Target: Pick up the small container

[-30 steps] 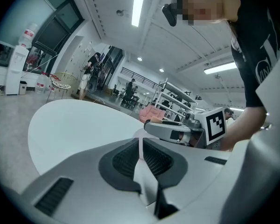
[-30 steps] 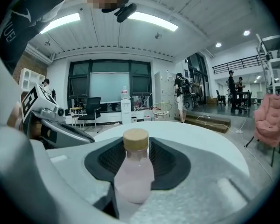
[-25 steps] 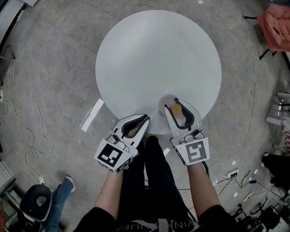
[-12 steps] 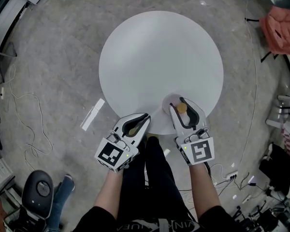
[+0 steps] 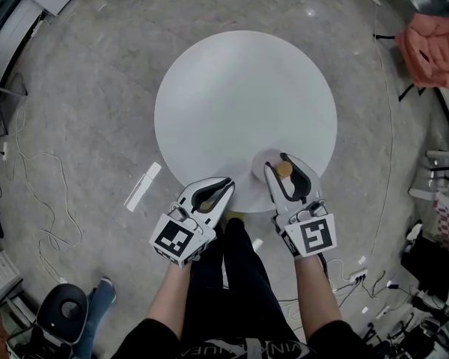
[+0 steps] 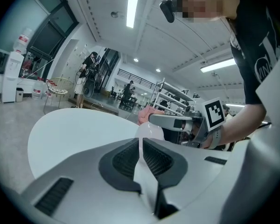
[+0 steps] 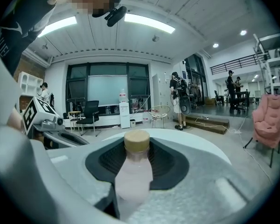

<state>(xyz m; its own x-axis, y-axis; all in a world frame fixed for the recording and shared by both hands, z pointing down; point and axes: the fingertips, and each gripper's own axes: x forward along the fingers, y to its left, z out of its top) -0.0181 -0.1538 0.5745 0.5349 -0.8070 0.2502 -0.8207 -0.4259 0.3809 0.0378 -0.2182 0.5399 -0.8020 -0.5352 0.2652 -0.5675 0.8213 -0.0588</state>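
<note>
The small container (image 5: pixel 283 169) is a pale pink bottle with a tan cap (image 7: pixel 136 141). My right gripper (image 5: pixel 284 163) is shut on it over the near right edge of the round white table (image 5: pixel 239 96). In the right gripper view the dark pads press on both sides of the bottle's neck (image 7: pixel 134 171). My left gripper (image 5: pixel 226 182) hangs at the table's near edge, to the left of the right one. Its pads meet with nothing between them (image 6: pixel 141 141). From the left gripper view the bottle (image 6: pixel 149 130) shows beyond the jaws, beside the right gripper (image 6: pixel 177 122).
A white strip (image 5: pixel 143 185) lies on the grey floor left of the table, and loose cables (image 5: pixel 37 200) run nearby. A pink chair (image 5: pixel 434 43) stands at the far right and an office chair (image 5: pixel 60 309) at the near left. Several people stand in the background.
My right gripper has risen a little with the bottle still held in it. My left gripper has stayed where it was.
</note>
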